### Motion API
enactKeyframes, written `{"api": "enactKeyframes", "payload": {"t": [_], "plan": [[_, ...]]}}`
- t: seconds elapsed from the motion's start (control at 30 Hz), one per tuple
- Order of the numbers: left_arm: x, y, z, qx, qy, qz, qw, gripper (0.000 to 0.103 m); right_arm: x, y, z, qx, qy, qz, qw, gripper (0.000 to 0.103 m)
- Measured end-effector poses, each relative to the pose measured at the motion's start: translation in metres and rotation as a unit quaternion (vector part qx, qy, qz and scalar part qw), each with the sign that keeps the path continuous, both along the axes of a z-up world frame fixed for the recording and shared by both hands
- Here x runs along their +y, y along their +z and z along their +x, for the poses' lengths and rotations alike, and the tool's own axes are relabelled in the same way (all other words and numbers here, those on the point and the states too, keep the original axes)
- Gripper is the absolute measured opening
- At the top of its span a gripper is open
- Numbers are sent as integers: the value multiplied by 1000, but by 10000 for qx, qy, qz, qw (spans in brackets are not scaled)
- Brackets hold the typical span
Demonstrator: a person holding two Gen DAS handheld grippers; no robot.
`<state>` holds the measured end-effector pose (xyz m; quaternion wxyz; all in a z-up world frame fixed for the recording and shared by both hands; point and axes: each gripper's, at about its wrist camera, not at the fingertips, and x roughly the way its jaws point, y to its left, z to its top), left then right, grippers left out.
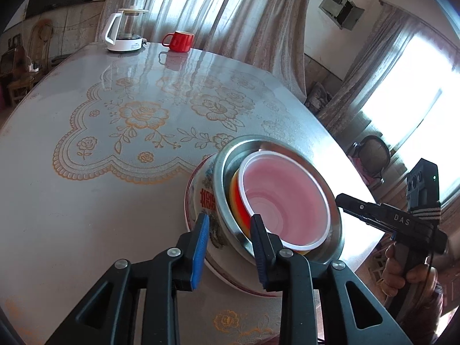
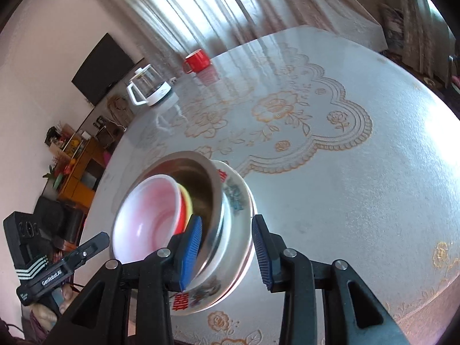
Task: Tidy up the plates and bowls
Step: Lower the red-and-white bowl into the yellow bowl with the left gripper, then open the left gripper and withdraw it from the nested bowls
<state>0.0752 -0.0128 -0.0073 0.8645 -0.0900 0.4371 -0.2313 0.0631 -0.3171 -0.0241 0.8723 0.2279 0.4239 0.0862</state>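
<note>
A: We start with the stack. The pink bowl [image 1: 284, 201] sits innermost, then a red and yellow bowl [image 1: 237, 201], then the steel bowl [image 1: 227, 178], all nested in the painted china bowl [image 1: 205, 198], near the worktop [image 1: 86, 201] edge closest to us.

B: And under it, in the right wrist view, we see the rim of a plate [image 2: 249, 230], or perhaps two; we cannot tell.

A: Our left tool [image 1: 230, 244] is open, one finger outside the china bowl, the other inside the steel rim, straddling both walls without pinching. Our right tool [image 2: 225, 247] is open too, one finger inside the steel bowl, the other beyond the plate edge.

B: So, as we judge it, we are either steadying or letting go. To do it well we should keep the fingers level with the rims, so nothing tips, and move straight, because the stack looks top-heavy and close to the edge.

A: Our count: four bowls, at least one plate. Farther off, one red mug [image 1: 178, 41] and one glass kettle [image 1: 125, 30], side by side at the far edge by the curtains [image 1: 218, 8].
</note>
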Motion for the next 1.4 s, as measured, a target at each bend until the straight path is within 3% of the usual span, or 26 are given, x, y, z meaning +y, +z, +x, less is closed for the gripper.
{"api": "enactKeyframes", "payload": {"t": [0.13, 0.23, 0.33, 0.73, 1.13, 1.3, 1.4], "plan": [[-10, -4, 1, -38, -123, 158, 9998, 28, 7, -10, 10, 58, 127, -41, 9999, 34], [-14, -4, -3, -114, -250, 217, 9994, 28, 19, -8, 10, -61, 417, -166, 9990, 16], [-14, -7, -3, -103, -312, 217, 9992, 28, 31, -6, 7, -114, 628, -500, 9967, 17], [-17, -6, -12, -267, -196, 362, 9988, 30, 37, -7, 5, -70, 776, -542, 9955, 22], [0, -3, -16, -701, 611, 926, 9914, 48, 44, 6, -12, -453, 370, -1083, 9924, 31], [3, -2, -21, -1058, 1065, 1384, 9789, 63, 53, 22, -23, -866, -37, -1481, 9852, 37], [1, -1, -23, -1213, 1144, 1418, 9757, 74, 70, 29, -27, -1151, -264, -1776, 9770, 39]]}}
